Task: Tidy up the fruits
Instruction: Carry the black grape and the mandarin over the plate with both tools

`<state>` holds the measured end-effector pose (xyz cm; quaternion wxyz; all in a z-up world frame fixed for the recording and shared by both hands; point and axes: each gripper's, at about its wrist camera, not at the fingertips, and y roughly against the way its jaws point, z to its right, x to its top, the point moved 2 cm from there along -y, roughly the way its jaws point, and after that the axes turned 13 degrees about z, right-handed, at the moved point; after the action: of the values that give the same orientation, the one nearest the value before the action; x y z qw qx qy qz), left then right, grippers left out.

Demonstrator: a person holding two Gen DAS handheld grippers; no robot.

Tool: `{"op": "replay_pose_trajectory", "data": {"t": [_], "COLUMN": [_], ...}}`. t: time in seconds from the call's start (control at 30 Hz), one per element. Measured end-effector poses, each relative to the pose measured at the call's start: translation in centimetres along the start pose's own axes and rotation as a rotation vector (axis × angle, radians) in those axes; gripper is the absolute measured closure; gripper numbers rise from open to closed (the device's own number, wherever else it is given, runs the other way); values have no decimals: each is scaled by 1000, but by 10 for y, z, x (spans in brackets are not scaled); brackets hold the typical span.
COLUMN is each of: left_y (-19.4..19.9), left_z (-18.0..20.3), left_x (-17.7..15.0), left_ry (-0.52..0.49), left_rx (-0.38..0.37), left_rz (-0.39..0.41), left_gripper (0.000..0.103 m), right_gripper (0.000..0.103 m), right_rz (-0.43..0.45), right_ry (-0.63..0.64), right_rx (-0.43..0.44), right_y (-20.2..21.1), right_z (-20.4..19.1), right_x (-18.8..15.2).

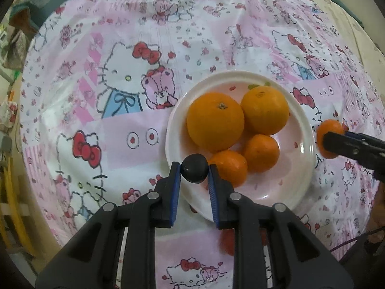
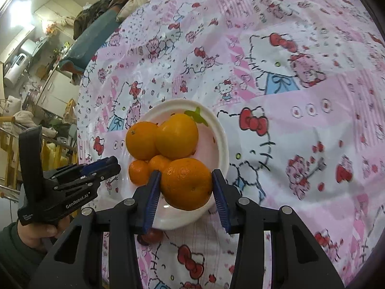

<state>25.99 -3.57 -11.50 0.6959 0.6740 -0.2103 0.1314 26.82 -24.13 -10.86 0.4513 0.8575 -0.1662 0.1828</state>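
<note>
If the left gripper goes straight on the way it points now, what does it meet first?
Probably the white plate or the small orange at its near edge: the left gripper, shut on a dark round fruit, points steeply down there. Depth is unclear.

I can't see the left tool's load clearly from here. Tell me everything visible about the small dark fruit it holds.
The dark fruit is a small, round, near-black ball with a smooth matte skin and one tiny pale speck of shine. It looks whole. The left tool is shut on it, its blue ribbed pads pressing either side near the tips. In the left wrist view it sits in front of the near-left rim of the white plate, beside a small orange; whether it touches either is unclear.
</note>
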Motion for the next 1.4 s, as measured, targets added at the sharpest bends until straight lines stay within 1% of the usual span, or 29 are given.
{"op": "replay_pose_trajectory", "data": {"t": [0.07, 0.2, 0.43, 0.57, 0.77, 0.9, 1.0, 1.23, 1.3, 1.37, 1.4], "left_y": [-1, -2, -6, -7, -6, -5, -2, -2, 0, 2, 2], "left_z": [1, 5, 4, 5, 10, 8, 8, 12, 13, 13, 13], "left_x": [1, 3, 3, 2, 2, 3, 3, 3, 3, 3, 3], "left_ry": [4, -29, -15, -15, -42, -24, -30, -37, -38, -37, -37], "left_rx": [-10, 12, 3, 1, 26, 18, 33, 17, 17, 16, 18], "left_rz": [0, 8, -1, -5, 6, 8, 26, 16, 19, 28, 33], "left_gripper": [84, 84, 83, 83, 83, 83, 83, 82, 76, 57, 54], "right_gripper": [59, 59, 58, 58, 57, 57, 56, 56, 56, 56, 56], "right_rz": [-17, -43, -65, -64, -57, -51, -57, -55, -51, -48, -45], "right_ry": [8, 26, 15, 8, 11, 6, 4, 9, 0, -6, -9], "right_rx": [0, -2, -10, -12, -24, -25, -22, -22, -20, -23, -26], "right_y": [-11, -26, -37, -40, -39, -37, -37, -39, -38, -38, -38], "right_z": [-2, -5, 0, 1, 2, 3, 4, 2, 3, 5, 6], "right_x": [0, -1, -1, -2, -1, -1, -2, -2, -1, 0, 0]}}
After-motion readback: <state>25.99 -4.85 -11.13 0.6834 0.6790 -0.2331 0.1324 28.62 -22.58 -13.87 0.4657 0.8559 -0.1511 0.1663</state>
